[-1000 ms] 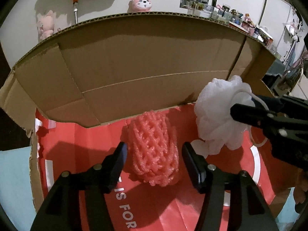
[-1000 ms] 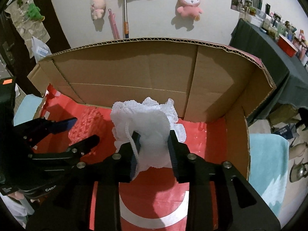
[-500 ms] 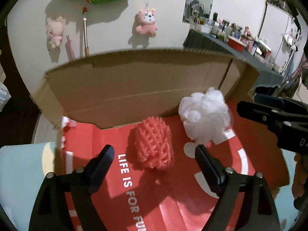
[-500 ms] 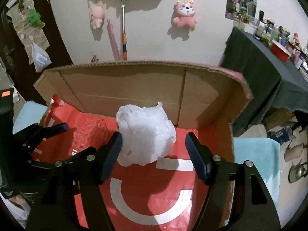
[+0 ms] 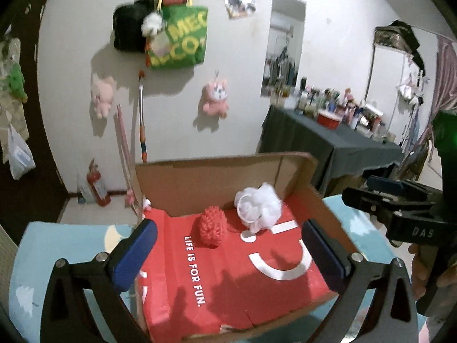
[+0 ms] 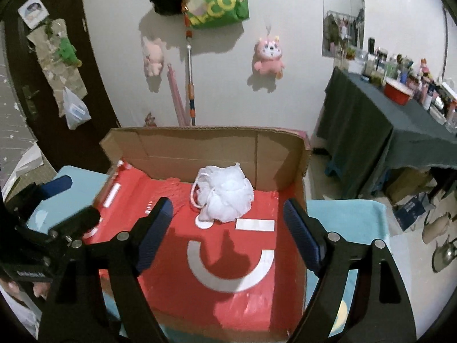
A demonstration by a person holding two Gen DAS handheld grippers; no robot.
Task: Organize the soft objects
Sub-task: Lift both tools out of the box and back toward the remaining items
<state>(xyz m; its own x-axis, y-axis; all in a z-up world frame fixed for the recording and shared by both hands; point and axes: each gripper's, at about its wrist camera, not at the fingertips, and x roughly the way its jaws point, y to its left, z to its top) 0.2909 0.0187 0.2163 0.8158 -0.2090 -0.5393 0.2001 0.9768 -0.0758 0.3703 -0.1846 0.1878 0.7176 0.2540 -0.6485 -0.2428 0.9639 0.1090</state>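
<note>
A red foam net sleeve [image 5: 212,226] and a white mesh bath puff [image 5: 258,206] lie side by side at the back of an open cardboard box with a red inside [image 5: 228,280]. The puff also shows in the right wrist view [image 6: 224,194]; the red sleeve is hidden there. My left gripper [image 5: 228,245] is open and empty, raised above the box's near side. My right gripper [image 6: 228,231] is open and empty, also pulled back above the box. The right gripper shows at the right of the left wrist view [image 5: 400,208].
The box rests on a light blue surface [image 5: 51,245]. A white wall behind holds plush toys [image 5: 214,97] and a green bag [image 5: 178,35]. A dark-clothed table [image 6: 400,125] with many small items stands at the right. A fire extinguisher [image 5: 95,183] is on the floor.
Both grippers let go and drew back and up from the box. The right gripper opened off the white puff, which now lies in the box beside the red sleeve.
</note>
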